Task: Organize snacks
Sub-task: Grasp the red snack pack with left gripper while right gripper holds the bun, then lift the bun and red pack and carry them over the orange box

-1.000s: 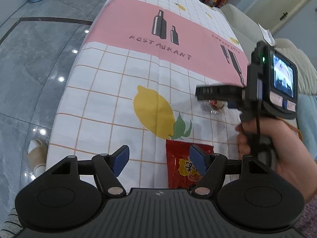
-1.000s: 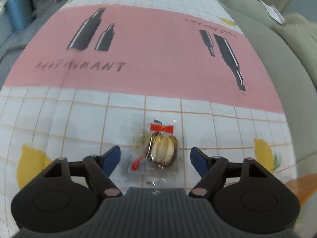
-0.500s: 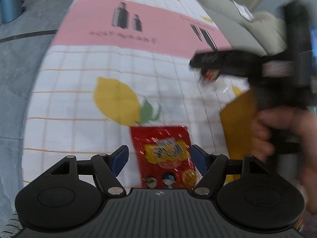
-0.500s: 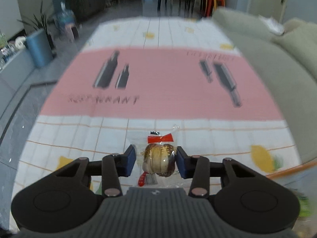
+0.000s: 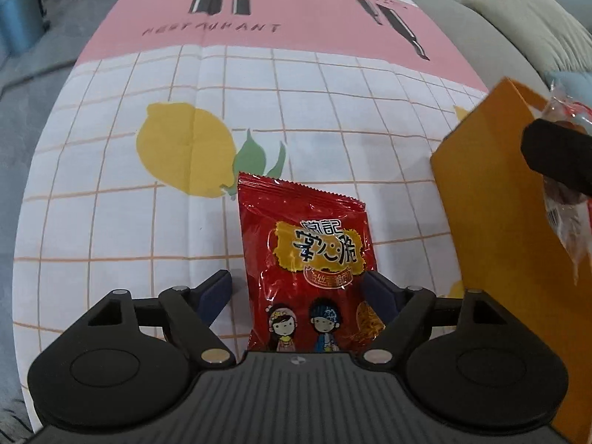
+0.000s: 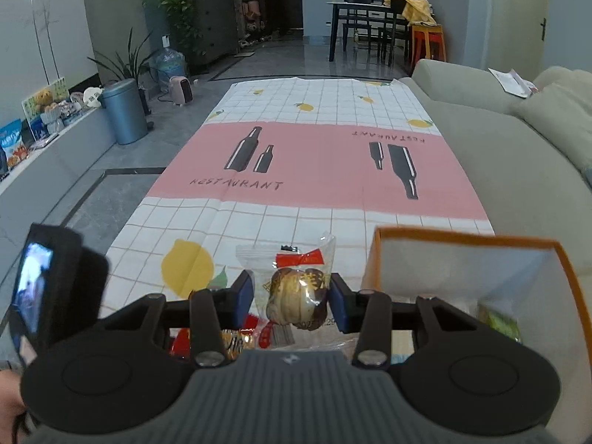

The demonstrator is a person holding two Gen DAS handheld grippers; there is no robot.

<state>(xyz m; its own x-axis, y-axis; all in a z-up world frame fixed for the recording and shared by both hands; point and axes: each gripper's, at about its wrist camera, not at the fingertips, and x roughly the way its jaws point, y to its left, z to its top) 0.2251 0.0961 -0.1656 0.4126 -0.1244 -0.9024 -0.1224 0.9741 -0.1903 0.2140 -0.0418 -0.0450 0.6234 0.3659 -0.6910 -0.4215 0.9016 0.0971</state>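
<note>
So your right gripper (image 6: pixel 291 299) has its jaws clamped on the clear-wrapped pastry (image 6: pixel 298 296), blue pads pressing the wrapper from both sides, and it's up off the tabletop (image 6: pixel 325 170), just left of the orange paper bag (image 6: pixel 562 259). The bag stands upright with its mouth open; you can see something green low down inside it, too blurry to name.

Your left gripper (image 5: pixel 298 294) points steeply down at the red snack packet (image 5: pixel 307 259), which lies flat on the tabletop just left of the orange paper bag (image 5: pixel 492 222). The jaws are spreading wider right now, and the packet sits between them. The left pad is clear of it; on the right side the packet's edge hides the pad tip, so contact there is hard to call, but nothing looks squeezed.

From the left wrist camera the pastry (image 5: pixel 569 199) hangs over the bag's top edge. The lemon print (image 5: pixel 185 151) lies left of the bag, beyond the packet.
</note>
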